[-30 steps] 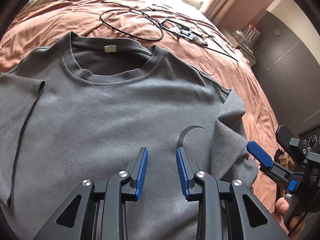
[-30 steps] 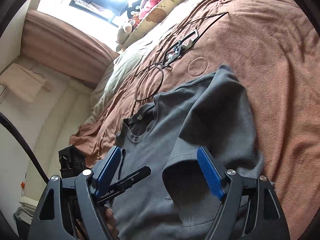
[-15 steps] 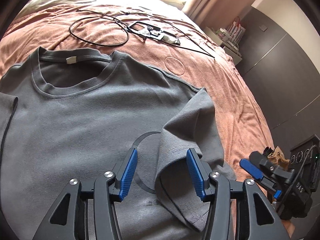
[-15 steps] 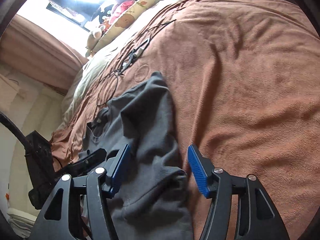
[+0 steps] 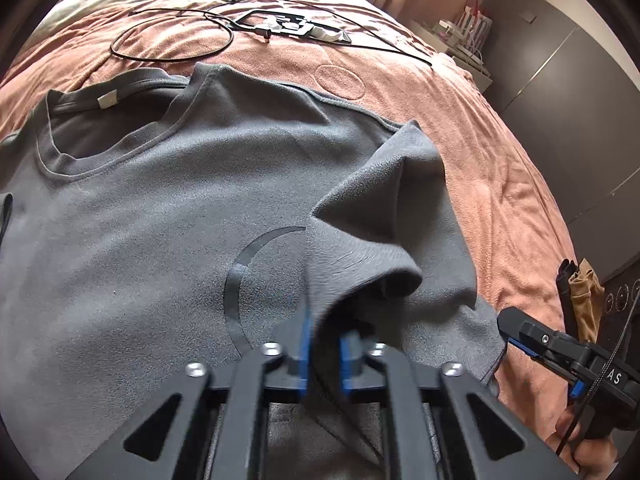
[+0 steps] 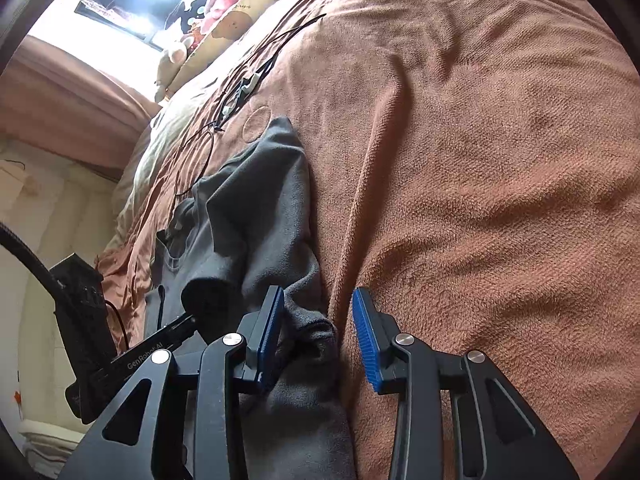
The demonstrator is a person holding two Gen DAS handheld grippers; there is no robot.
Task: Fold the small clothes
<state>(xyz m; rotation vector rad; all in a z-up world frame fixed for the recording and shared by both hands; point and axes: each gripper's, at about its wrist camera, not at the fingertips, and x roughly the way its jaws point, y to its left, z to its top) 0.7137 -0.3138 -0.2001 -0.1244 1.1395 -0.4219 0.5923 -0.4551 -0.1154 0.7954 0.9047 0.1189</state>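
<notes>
A bed with a brown fleece blanket (image 5: 460, 128) carries the grey short-sleeved T-shirt (image 5: 168, 208), spread flat. The left gripper (image 5: 324, 354) has just closed, pinching the folded-over sleeve. The right gripper (image 6: 318, 340) has been closing around the shirt's side edge but does not press it yet. For a good fold, both should grip firmly, then lift together.

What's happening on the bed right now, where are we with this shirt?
A person is folding a grey T-shirt spread on the brown blanket. The left gripper has just closed on the shirt's folded-in sleeve. The right gripper sits at the shirt's side edge, its fingers narrowing but not yet pinching fabric. A cable lies beyond the collar.
</notes>
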